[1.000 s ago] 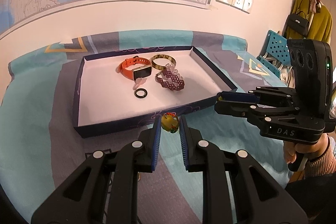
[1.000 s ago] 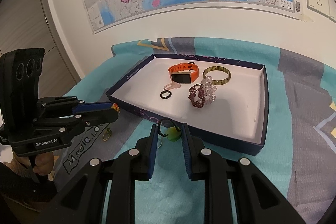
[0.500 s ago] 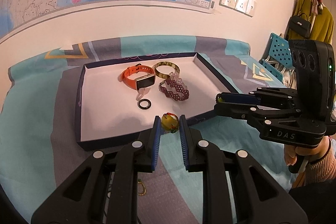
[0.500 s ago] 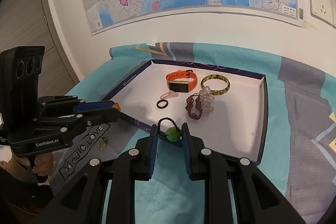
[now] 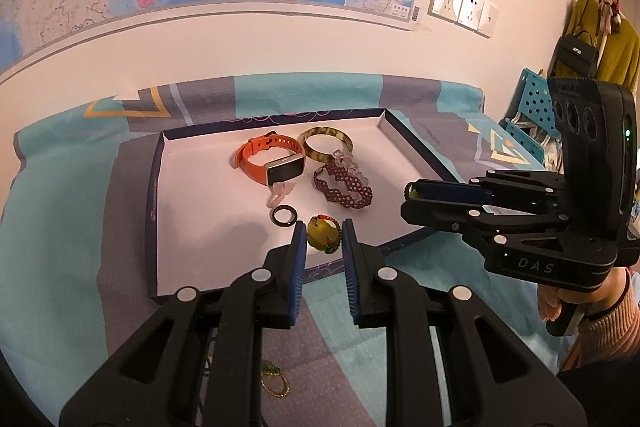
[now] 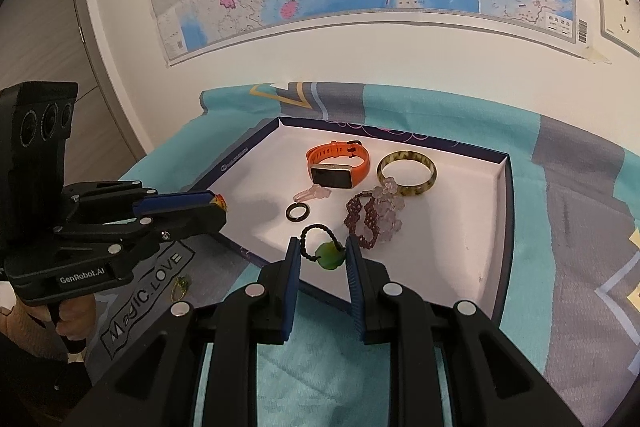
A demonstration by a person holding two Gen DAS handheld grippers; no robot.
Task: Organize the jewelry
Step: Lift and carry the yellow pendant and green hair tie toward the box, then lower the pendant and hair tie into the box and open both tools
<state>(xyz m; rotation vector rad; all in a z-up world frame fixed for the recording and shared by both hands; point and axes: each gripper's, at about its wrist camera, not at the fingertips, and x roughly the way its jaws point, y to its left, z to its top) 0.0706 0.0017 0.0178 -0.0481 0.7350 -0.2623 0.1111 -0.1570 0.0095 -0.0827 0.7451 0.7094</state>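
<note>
A navy box lid with a white floor [image 5: 192, 227] [image 6: 472, 227] lies on the patterned cloth. In it are an orange watch [image 5: 266, 159] [image 6: 338, 167], a brown bangle [image 5: 326, 143] [image 6: 406, 173], a maroon beaded bracelet [image 5: 344, 185] [image 6: 366, 217], a black ring [image 5: 283, 217] [image 6: 298, 212] and a pink charm [image 5: 278, 195]. My left gripper [image 5: 323, 237] is shut on a yellow pendant with coloured beads [image 5: 322, 234], held over the tray's near part. My right gripper [image 6: 322, 255] is shut on a green pendant with a black cord [image 6: 330, 255], over the tray's near edge.
A small gold and green piece [image 5: 274, 383] [image 6: 179, 287] lies on the cloth in front of the tray. A wall with a map rises behind the table. A blue chair [image 5: 524, 115] and hanging clothes stand at the right.
Both grippers have moved forward with their pendants, from in front of the tray's near rim to over the tray. Nothing in the tray has shifted.
</note>
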